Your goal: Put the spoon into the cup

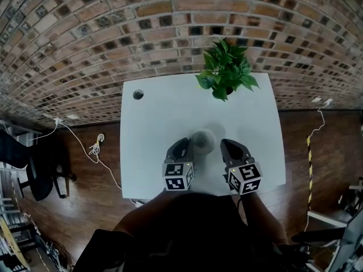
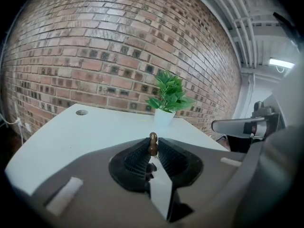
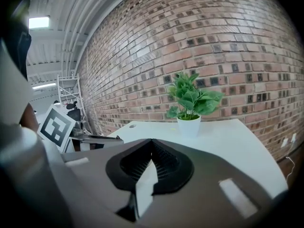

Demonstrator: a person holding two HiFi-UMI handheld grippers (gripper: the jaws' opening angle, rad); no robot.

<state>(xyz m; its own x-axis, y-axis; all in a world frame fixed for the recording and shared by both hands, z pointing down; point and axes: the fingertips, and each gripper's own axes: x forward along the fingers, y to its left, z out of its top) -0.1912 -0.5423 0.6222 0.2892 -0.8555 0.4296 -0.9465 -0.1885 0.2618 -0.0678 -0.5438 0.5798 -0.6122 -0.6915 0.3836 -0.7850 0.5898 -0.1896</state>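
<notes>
Pinching the brown spoon (image 2: 153, 145) between its jaws, the left gripper (image 1: 184, 144) hovered near the tabletop's (image 1: 153, 115) front edge. The cup (image 1: 202, 141) stood just beside it, then the right gripper (image 1: 227, 145), pressed together, empty. Open tabletop lay beyond, toward the plant (image 1: 226, 69).

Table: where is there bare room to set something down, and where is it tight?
Free: the left half between the cable hole and the left gripper, and the right side between the plant and the right gripper. Crowded: the near edge, where the cup sits between the grippers.
</notes>
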